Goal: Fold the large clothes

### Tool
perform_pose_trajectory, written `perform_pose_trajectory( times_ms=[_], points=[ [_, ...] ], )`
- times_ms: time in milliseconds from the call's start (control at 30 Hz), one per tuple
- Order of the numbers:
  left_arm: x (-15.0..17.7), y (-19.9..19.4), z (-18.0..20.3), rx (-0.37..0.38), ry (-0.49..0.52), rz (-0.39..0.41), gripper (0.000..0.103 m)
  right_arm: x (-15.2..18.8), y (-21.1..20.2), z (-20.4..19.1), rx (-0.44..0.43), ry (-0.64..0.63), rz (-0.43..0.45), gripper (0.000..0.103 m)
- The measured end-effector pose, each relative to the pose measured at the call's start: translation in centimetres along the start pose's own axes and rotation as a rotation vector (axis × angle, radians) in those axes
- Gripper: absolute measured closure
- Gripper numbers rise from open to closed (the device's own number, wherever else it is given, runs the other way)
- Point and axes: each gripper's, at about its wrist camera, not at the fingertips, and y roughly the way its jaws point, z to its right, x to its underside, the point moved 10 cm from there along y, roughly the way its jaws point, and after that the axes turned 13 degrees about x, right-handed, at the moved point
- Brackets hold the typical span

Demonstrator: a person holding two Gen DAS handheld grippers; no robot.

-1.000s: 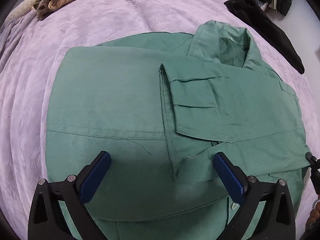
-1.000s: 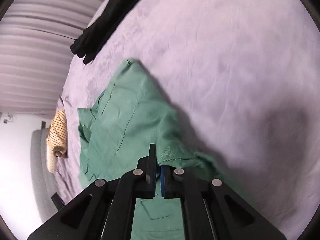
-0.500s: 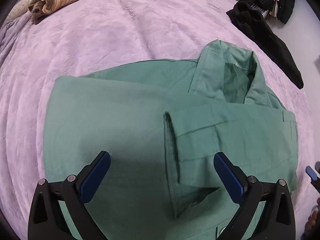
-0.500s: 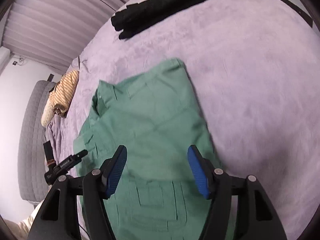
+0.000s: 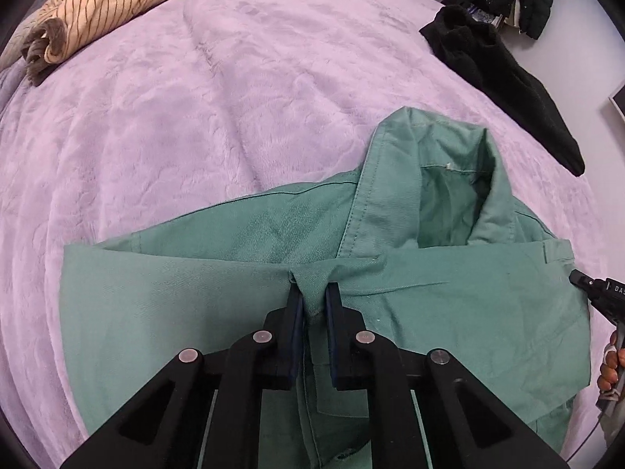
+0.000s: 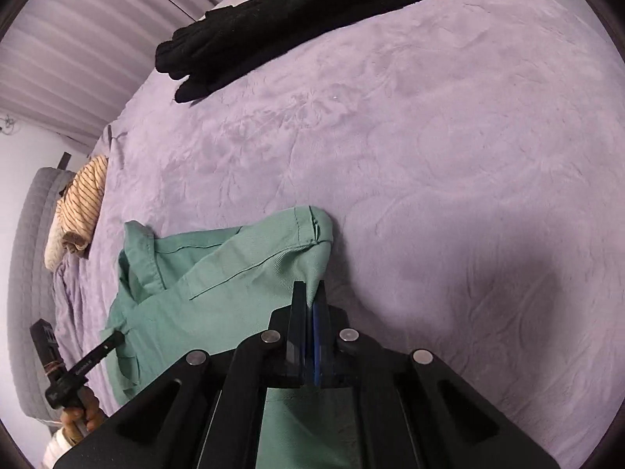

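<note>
A large green shirt lies partly folded on the lilac bedspread, collar pointing away. My left gripper is shut on a pinch of the shirt's folded edge near its middle. In the right wrist view the same green shirt lies to the left, and my right gripper is shut on the shirt's right edge just below its corner. The right gripper's tip also shows at the right edge of the left wrist view.
A striped beige garment lies rolled at the far left of the bedspread. Black clothes lie at the far right by the bed's edge. In the right wrist view, black clothes lie far off and curtains hang behind.
Both grippers were open above the shirt half a second ago. Both have come down and shut on the shirt, the left on the middle fold, the right on the right edge.
</note>
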Motion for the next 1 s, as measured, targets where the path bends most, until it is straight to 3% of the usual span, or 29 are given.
perform_pose_trajectory(
  times_ms=[133, 167, 200, 267, 300, 433, 567, 633, 700, 800, 867, 1000],
  points=[
    [0.9, 0.2, -0.6, -0.033, 0.02, 0.028, 0.084, 0.1, 2.8, 1.6, 0.096, -0.055, -0.012, 0.101],
    [1.0, -0.3, -0.8, -0.063, 0.022, 0.028, 0.072, 0.2, 2.8, 1.8, 0.097, -0.054, -0.001, 0.101],
    [1.2, -0.7, -1.2, -0.094, 0.023, 0.027, 0.052, 0.2, 2.5, 1.9, 0.099, -0.046, 0.006, 0.101],
    [1.2, -2.7, -2.1, -0.183, 0.033, 0.051, 0.03, 0.5, 1.5, 2.4, 0.107, -0.025, -0.011, 0.096],
    [1.2, -3.9, -2.1, -0.192, 0.041, 0.079, 0.03, 0.8, 0.8, 2.6, 0.112, -0.019, -0.019, 0.096],
    [2.0, -6.6, -1.3, -0.101, 0.017, 0.093, 0.03, 2.8, -3.4, 2.6, 0.131, -0.074, 0.025, 0.096],
    [4.3, -5.8, 1.4, -0.059, 0.072, 0.056, 0.03, 6.5, -5.7, -0.3, 0.088, -0.156, 0.023, 0.096],
    [5.6, -4.0, 1.7, -0.084, 0.081, 0.007, 0.03, 8.2, -5.6, -1.6, 0.081, -0.193, 0.005, 0.096],
    [7.5, -1.8, 0.7, -0.123, 0.067, -0.045, 0.03, 10.1, -4.5, -1.3, 0.128, -0.236, -0.016, 0.096],
    [8.2, -1.3, 0.0, -0.097, 0.076, 0.008, 0.028, 12.3, -1.8, 1.6, 0.227, -0.255, -0.065, 0.102],
    [8.2, -1.4, 0.1, -0.106, 0.098, -0.001, 0.028, 12.6, -1.2, 2.4, 0.181, -0.259, -0.035, 0.102],
    [8.1, -2.3, -0.3, -0.106, 0.057, -0.02, 0.028, 12.5, -1.5, 2.3, 0.208, -0.276, -0.026, 0.102]
  ],
)
